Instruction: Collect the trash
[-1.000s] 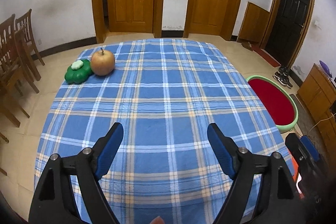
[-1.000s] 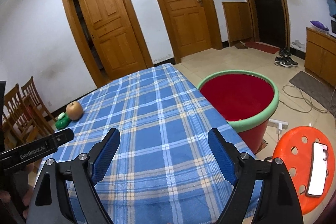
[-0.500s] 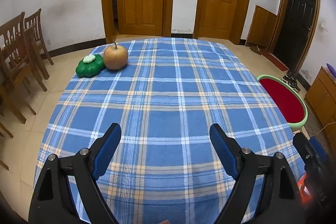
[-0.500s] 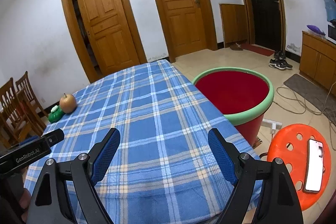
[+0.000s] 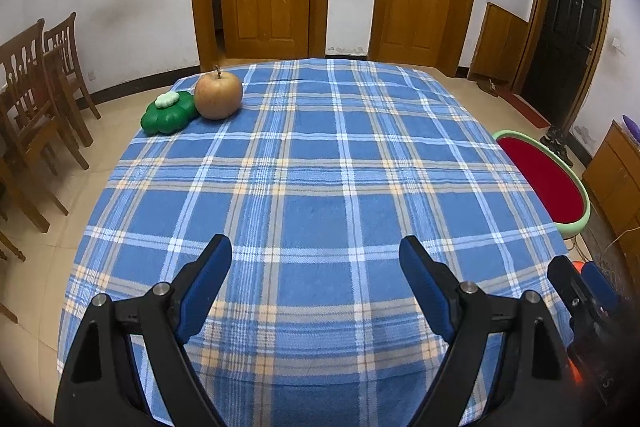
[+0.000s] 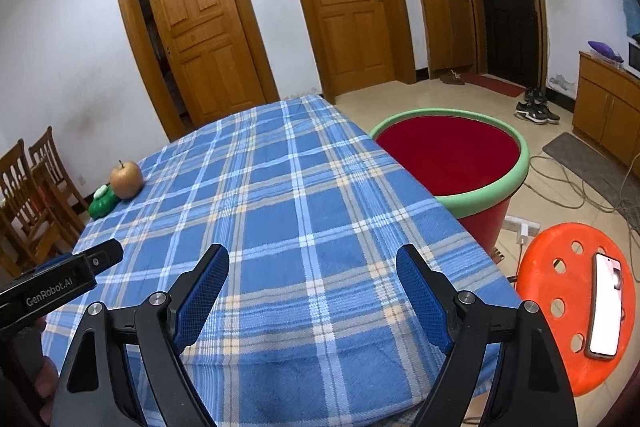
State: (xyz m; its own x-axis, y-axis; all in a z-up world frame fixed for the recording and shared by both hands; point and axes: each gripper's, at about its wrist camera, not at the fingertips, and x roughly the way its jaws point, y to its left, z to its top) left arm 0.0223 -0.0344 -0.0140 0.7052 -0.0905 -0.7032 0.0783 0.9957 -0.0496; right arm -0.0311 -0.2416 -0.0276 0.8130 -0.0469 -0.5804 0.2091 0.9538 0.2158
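Both claws stand wide apart with nothing between their blue pads. Left claw (image 5: 316, 255) hangs over the near part of a table (image 5: 320, 187) covered in a blue checked cloth, tilted downward, touching nothing. Right claw (image 6: 312, 263) hangs over the near right part of the same table, also clear of the cloth.

Going from left to right in the left wrist view: wooden chairs (image 5: 36, 87) stand on the tiled floor beside the table. At the far left corner of the cloth lies a green flower-shaped thing (image 5: 168, 113) with a small white top, and just to its right, touching or nearly touching it, sits an apple (image 5: 218, 95), upright with its stem up. Both are well apart from either claw. The middle of the cloth is bare. Past the right edge of the table stands a red tub (image 5: 548, 179) with a pale green rim, on the floor and lower than the tabletop.

In the right wrist view the tip of the left claw shows at the left edge, and the tub stands close against the table's right side. Right of it is an orange stool (image 6: 560, 291) with a phone (image 6: 606, 307) lying flat on the seat. Cables (image 6: 580, 187) trail over the floor behind.
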